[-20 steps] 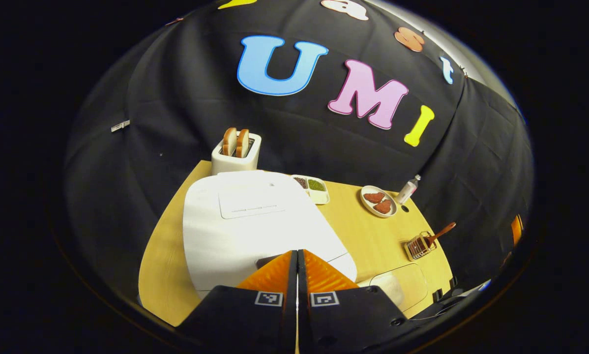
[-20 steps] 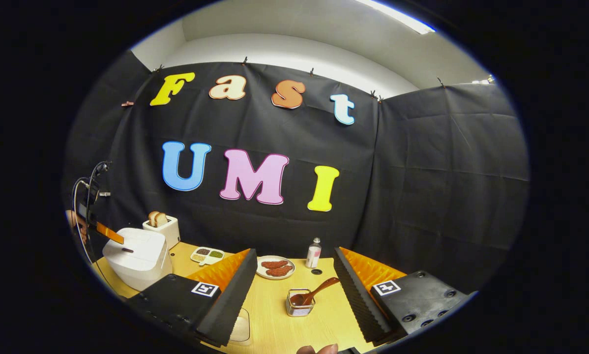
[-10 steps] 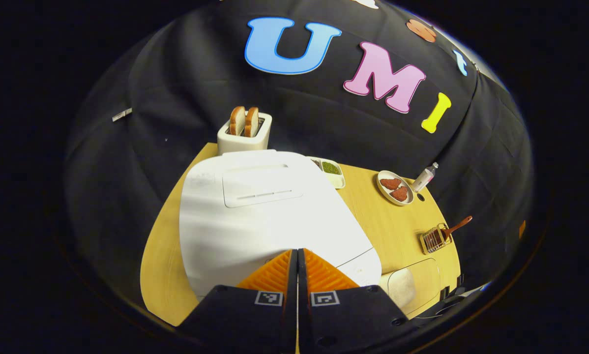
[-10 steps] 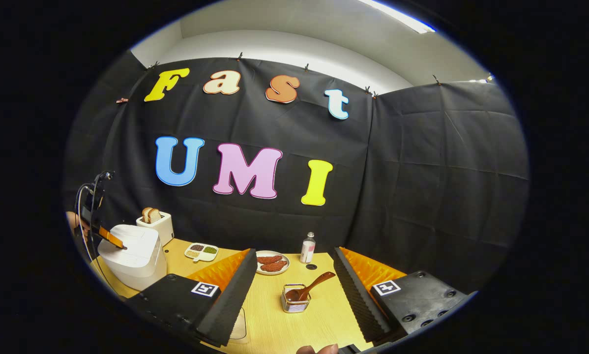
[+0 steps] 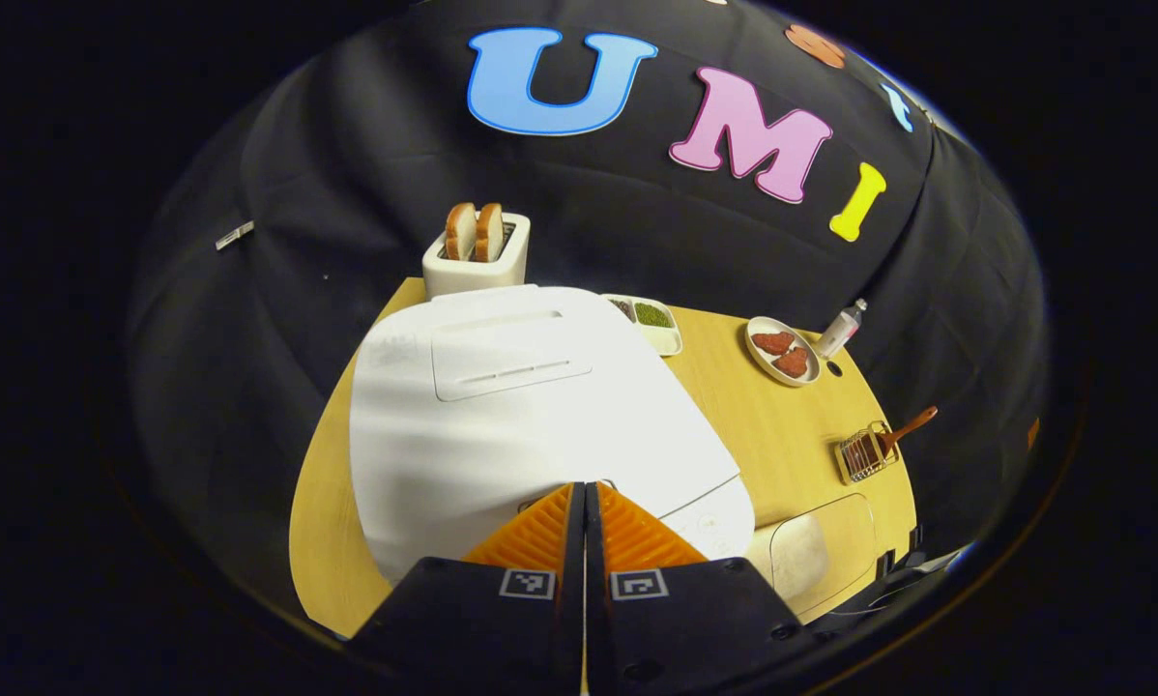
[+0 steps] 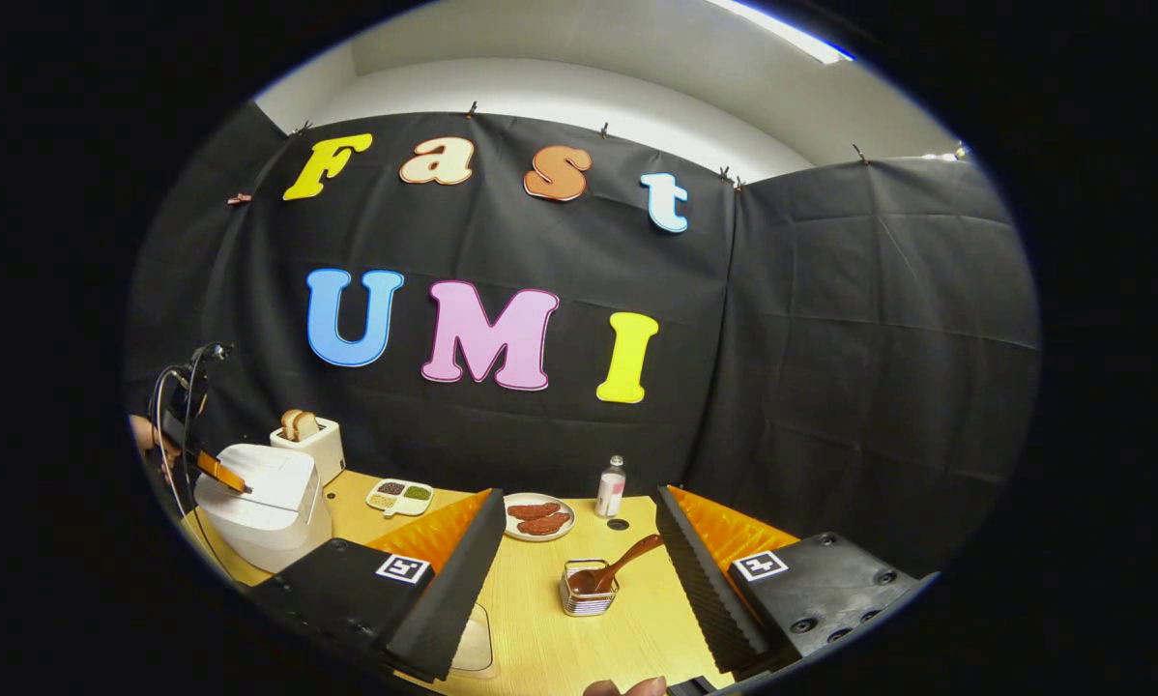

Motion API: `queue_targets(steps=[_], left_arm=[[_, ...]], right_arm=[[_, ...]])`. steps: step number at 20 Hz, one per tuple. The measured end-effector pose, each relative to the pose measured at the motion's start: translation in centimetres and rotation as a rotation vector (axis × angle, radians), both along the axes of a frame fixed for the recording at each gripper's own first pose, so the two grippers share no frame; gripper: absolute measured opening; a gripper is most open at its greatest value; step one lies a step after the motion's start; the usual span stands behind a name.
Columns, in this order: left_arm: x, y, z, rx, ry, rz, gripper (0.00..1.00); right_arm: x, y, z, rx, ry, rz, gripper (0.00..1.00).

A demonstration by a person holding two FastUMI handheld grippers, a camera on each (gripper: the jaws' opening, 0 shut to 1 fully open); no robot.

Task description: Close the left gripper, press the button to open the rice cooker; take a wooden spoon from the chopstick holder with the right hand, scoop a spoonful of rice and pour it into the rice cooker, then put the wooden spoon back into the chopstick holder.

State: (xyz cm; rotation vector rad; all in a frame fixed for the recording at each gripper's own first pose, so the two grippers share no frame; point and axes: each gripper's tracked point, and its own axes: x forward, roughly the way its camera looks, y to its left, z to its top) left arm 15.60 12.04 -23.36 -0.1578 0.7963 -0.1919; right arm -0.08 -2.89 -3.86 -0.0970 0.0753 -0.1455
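The white rice cooker [image 5: 502,406] stands on the wooden table with its lid down. My left gripper [image 5: 584,488] is shut, its tips resting on the button at the cooker's front edge. In the right gripper view the left gripper [image 6: 246,489] touches the cooker [image 6: 270,503] at far left. A wooden spoon [image 6: 622,565] leans in the wire chopstick holder [image 6: 587,592], straight ahead between the open fingers of my right gripper [image 6: 579,546], which holds nothing. In the left gripper view, spoon [image 5: 908,427] and holder [image 5: 861,456] sit at the right. A clear rice container [image 5: 816,551] lies near the table's front edge.
A white toaster [image 5: 476,253] with two bread slices stands behind the cooker. A divided tray of grains [image 5: 649,321], a plate with meat pieces [image 5: 782,350] and a small bottle [image 5: 838,331] line the back of the table [image 5: 763,435]. A hand [image 6: 622,686] shows at the bottom edge.
My left gripper has come down onto the cooker's front and now rests on the button; the lid stays down. The right gripper has hardly moved.
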Motion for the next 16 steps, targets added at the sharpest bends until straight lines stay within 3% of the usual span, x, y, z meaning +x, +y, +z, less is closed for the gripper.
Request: queue_targets(steps=[11, 12, 13, 14, 15, 16], left_arm=[[2.7, 2.0, 11.7, 0.138, -0.384, 0.044, 0.11], [2.6, 2.2, 12.5, 0.14, -0.412, 0.052, 0.18], [2.5, 2.2, 13.5, 0.142, -0.444, 0.054, 0.44], [2.5, 2.4, 14.5, 0.159, -0.487, 0.067, 0.58], [2.3, 2.6, 15.4, 0.171, -0.516, 0.076, 0.84], [1.3, 2.6, 16.2, 0.175, -0.545, 0.081, 0.99]], right_arm=[[-1.2, -0.1, 0.3, 0.028, -0.002, 0.007, 0.98], [-1.4, 0.0, 0.5, 0.024, -0.007, 0.011, 0.98], [-1.6, 0.0, 0.7, 0.02, -0.013, 0.014, 0.98], [-1.8, 0.0, 0.8, 0.018, -0.015, 0.015, 0.98], [-2.0, -0.1, 0.9, 0.017, -0.018, 0.014, 0.98], [-2.2, -0.1, 1.0, 0.016, -0.021, 0.015, 0.98]])
